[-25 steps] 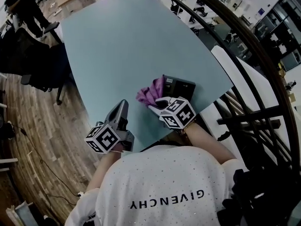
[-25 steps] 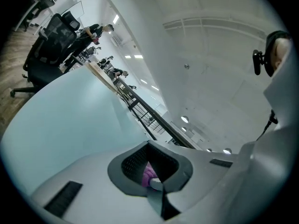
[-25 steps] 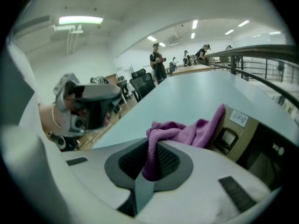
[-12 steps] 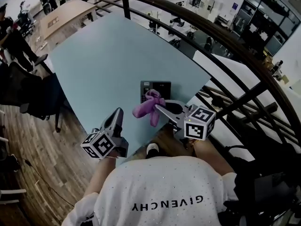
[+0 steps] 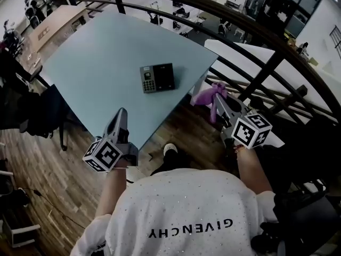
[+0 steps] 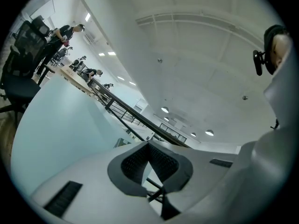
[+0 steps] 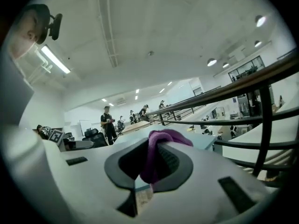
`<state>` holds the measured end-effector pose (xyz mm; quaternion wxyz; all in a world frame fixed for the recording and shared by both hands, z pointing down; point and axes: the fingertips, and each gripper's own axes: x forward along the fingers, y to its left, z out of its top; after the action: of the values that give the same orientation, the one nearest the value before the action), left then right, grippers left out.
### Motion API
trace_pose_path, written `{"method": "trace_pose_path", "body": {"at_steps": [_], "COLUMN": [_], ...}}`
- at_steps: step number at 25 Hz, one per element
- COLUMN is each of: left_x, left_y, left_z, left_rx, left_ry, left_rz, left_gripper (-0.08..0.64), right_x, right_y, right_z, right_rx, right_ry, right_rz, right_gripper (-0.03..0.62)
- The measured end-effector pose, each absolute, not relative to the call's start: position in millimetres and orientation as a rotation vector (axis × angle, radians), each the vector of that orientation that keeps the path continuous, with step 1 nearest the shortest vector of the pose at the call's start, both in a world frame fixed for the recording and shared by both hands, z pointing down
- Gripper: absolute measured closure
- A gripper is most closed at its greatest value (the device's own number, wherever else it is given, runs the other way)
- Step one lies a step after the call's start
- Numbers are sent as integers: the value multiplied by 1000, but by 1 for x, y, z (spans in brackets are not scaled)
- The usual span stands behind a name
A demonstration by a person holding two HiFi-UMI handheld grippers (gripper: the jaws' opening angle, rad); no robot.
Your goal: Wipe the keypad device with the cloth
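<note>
The cloth [image 5: 205, 94], clamped thinly in the right gripper [image 5: 218, 103] far right of the keypad [image 5: 157, 77], could be dropped; the left gripper [image 5: 121, 117] is closed, empty.

Two tongs, left tongs [image 5: 120, 116] and right tongs [image 5: 217, 100], one cloth [image 5: 205, 94], one keypad device [image 5: 157, 78], one table [image 5: 106, 52].

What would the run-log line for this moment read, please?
left tool: shut, empty | right tool: shut on purple cloth, beyond table edge | keypad device: on table, untouched

Purple cloth [image 5: 209, 95], black-and-grey keypad device [image 5: 157, 77], pale teal table [image 5: 106, 52], brown wood-grain floor [image 5: 48, 164].
</note>
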<state>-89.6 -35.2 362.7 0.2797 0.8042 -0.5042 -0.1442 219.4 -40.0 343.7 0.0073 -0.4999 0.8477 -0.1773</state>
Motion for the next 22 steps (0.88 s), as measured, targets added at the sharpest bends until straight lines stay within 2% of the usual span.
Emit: {"method": "trace_pose_path", "body": {"at_steps": [10,22], "left_x": [-97,-94], "left_y": [35,52], "left_z": [392,407], "left_rx": [2099,2089], "left_ry": [-1366,-1343], "left_rz": [-342,-300], "left_gripper": [560,560], "right_x": [221,223], "right_y": [16,21], "right_z": [383,398], "right_rx": [-1607,-1670], "right_ry": [2668,2664], "right_rz": [-656,-669], "right_gripper": [568,568]}}
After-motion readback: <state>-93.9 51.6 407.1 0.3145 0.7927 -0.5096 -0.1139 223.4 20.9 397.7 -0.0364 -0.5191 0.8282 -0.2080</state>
